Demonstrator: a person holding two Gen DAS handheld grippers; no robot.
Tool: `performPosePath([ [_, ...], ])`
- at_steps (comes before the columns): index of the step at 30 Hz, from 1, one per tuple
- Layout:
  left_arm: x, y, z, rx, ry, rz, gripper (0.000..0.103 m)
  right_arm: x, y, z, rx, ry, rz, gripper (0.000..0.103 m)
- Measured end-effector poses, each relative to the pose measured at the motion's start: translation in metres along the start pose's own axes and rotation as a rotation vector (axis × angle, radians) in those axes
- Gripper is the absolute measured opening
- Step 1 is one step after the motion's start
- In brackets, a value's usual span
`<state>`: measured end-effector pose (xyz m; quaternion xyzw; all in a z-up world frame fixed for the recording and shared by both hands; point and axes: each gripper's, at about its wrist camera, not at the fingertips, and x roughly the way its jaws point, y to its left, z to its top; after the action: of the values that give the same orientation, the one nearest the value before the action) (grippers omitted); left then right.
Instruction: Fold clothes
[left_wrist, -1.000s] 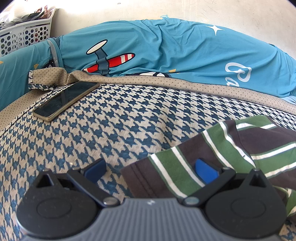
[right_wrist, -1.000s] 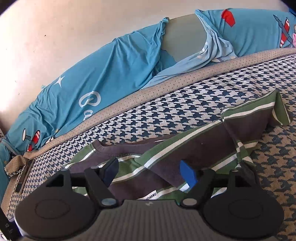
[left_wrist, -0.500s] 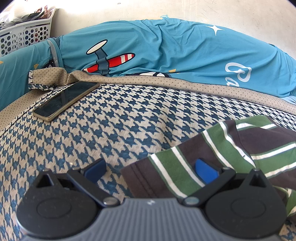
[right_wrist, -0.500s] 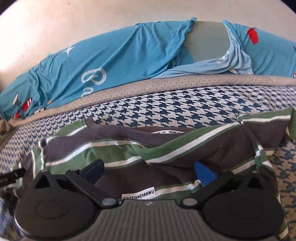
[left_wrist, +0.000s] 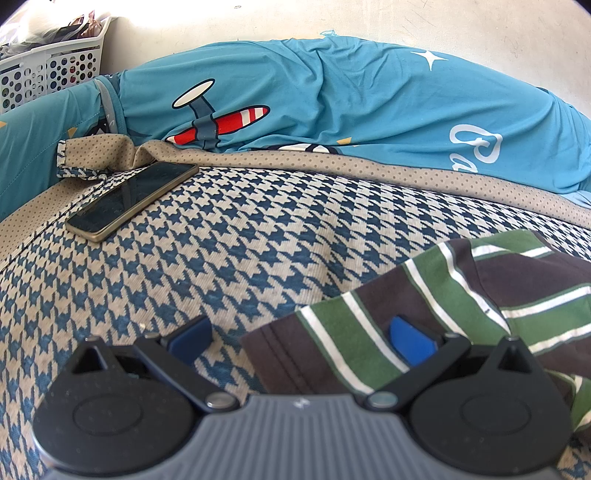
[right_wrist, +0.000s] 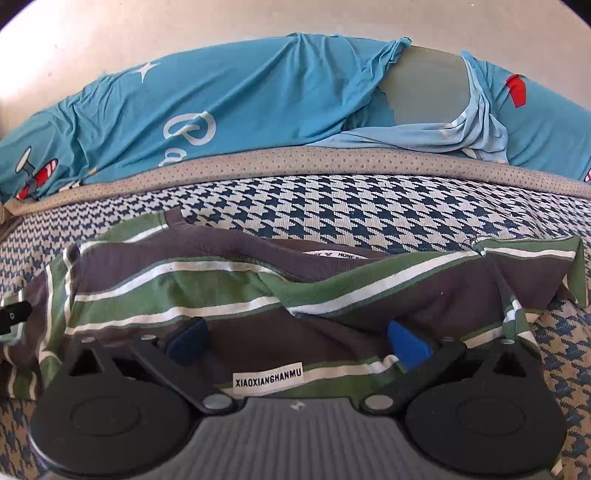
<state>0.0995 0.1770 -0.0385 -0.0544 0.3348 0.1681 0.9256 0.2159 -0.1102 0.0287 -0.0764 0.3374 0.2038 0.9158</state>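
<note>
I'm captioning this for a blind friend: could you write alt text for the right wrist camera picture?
A striped shirt in green, brown and white lies rumpled on a blue-and-cream houndstooth bed cover, its white label facing the camera. The right gripper hovers over it with jaws wide open, gripping nothing. Behind, a blue sheet with an aeroplane print runs along a pale wall.

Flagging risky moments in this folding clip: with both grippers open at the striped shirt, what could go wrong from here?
1. The striped shirt lies bunched with overlapping layers; the right gripper, jaws wide open over it, may pinch several layers and fold in the wrinkles.
2. The left gripper straddles the shirt's edge, so it might also catch the houndstooth cover.
3. Dragging that cover could shift the phone lying on it.
</note>
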Motion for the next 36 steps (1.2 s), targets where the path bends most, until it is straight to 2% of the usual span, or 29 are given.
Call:
performPosePath([
  [7,-0.0002,-0.0001,0.0001,0.000,0.000,0.000,0.103,-0.0013,0.0016,-0.0042,-0.019,-0.028,-0.011,0.103],
  [36,0.0003,0.0002,0.0004,0.000,-0.001,-0.002,0.103,-0.0012,0.0015,-0.0024,-0.022,-0.030,-0.011,0.103],
])
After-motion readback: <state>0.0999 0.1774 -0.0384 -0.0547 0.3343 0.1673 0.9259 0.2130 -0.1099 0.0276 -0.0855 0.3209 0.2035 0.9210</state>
